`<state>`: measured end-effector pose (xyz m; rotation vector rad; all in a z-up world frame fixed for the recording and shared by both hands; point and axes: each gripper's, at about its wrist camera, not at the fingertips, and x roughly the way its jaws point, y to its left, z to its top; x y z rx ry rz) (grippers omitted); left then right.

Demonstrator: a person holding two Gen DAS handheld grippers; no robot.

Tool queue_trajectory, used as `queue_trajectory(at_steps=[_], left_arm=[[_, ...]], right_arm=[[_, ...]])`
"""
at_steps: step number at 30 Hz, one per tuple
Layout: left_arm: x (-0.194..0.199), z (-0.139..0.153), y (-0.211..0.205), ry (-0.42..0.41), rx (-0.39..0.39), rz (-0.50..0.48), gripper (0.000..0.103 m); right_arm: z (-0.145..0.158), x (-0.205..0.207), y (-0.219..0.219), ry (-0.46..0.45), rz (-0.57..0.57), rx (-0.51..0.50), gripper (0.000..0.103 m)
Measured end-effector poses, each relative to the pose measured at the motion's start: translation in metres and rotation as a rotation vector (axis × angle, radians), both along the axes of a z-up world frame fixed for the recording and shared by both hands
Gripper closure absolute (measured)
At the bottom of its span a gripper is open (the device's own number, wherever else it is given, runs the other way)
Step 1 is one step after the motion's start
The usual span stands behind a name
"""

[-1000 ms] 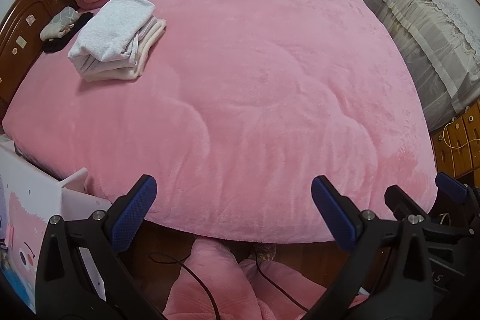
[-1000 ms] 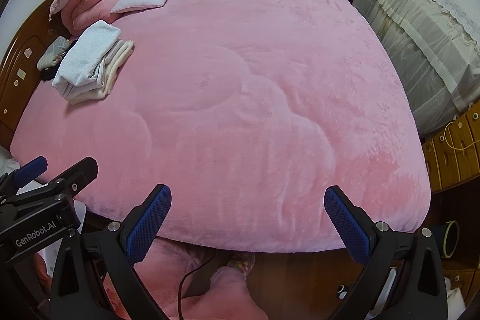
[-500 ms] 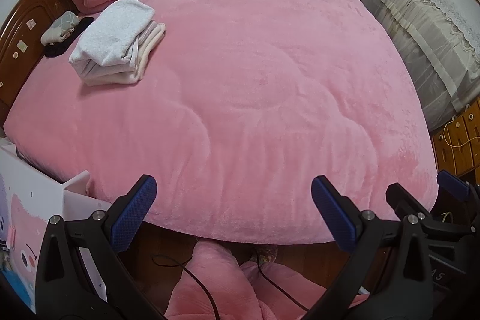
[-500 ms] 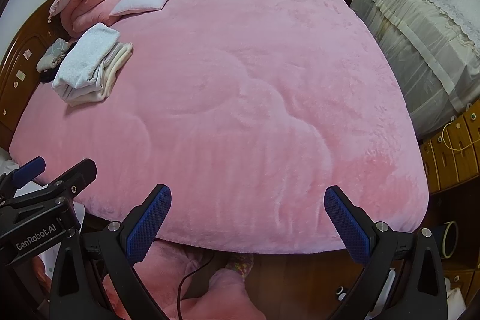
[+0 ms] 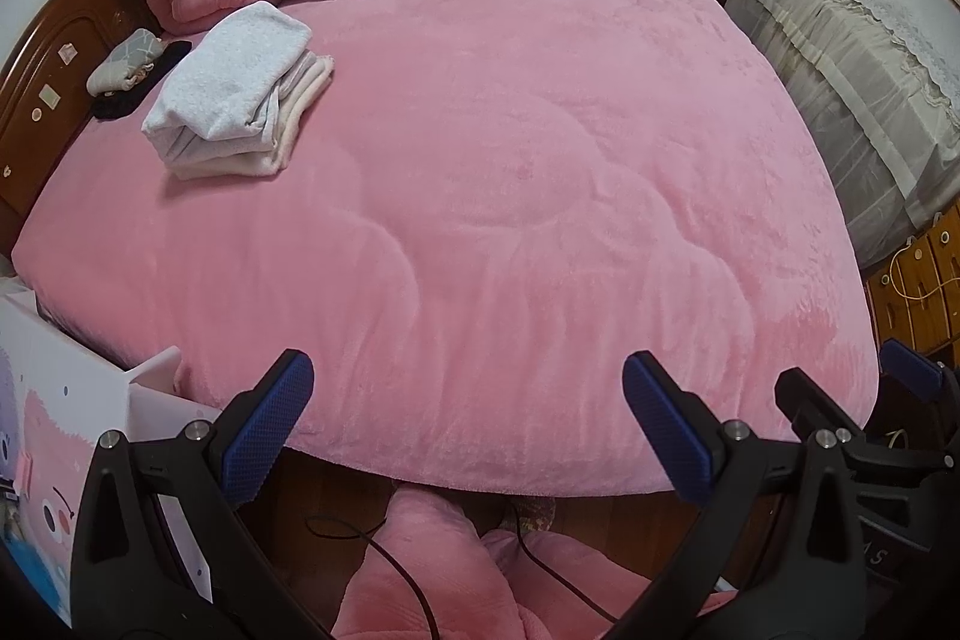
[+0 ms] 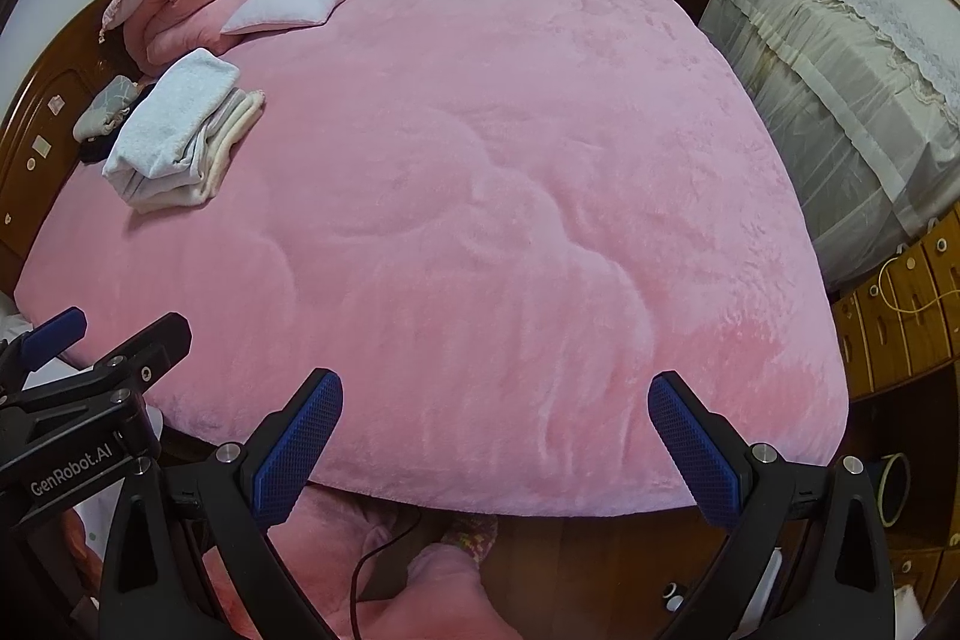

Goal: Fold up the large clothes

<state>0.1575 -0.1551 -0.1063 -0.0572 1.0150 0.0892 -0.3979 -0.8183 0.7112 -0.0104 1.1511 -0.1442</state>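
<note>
Nearest the foot edge of the pink bed (image 5: 510,196), the left tool (image 5: 462,412) and right tool (image 6: 495,433) both hover with jaws spread wide, holding nothing. Farther up the bed toward the wooden headboard (image 5: 42,70), well apart from both tools, lies the folded stack of white clothes (image 5: 234,94). It looks soft, bulky and floppy, probably best pinched at two corners of one thick folded edge.
</note>
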Motion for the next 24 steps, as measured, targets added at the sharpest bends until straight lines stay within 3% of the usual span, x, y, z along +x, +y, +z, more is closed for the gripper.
queue_trajectory(at_steps=[24], left_arm=[[0.008,0.004,-0.019,-0.011,0.022,0.015,0.001]], right_arm=[[0.001,0.007,-0.011,0.007,-0.004,0.015,0.000]])
